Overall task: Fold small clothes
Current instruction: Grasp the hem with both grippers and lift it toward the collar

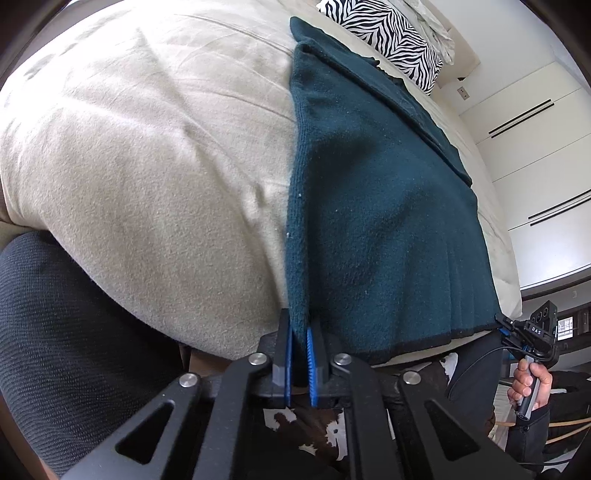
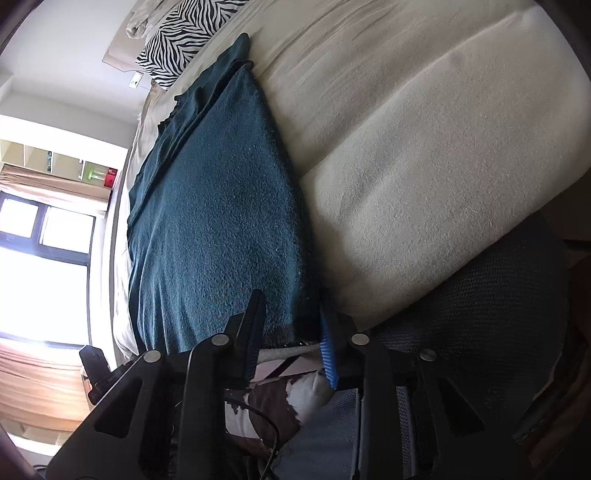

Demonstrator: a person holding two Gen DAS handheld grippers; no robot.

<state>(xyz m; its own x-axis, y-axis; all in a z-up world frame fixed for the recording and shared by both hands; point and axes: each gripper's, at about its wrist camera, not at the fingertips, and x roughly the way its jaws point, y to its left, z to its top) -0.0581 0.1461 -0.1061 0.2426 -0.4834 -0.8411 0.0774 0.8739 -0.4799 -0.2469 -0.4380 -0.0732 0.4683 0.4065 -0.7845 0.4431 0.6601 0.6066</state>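
Note:
A dark teal knit garment [image 1: 376, 221] lies spread flat on the beige bed cover [image 1: 147, 155]. It also shows in the right wrist view [image 2: 221, 229]. My left gripper [image 1: 298, 325] is shut on the garment's near left edge at the hem corner. My right gripper [image 2: 290, 314] straddles the opposite near hem corner with its jaws apart, cloth between them. The right gripper [image 1: 532, 332] also shows in the left wrist view, held in a hand at the hem's right corner.
A zebra-print pillow [image 1: 388, 33] lies at the head of the bed, also in the right wrist view [image 2: 181, 33]. A dark mesh chair back [image 1: 66, 332] stands near the bed's edge. White wardrobe doors [image 1: 535, 155] and a window [image 2: 44, 258] flank the bed.

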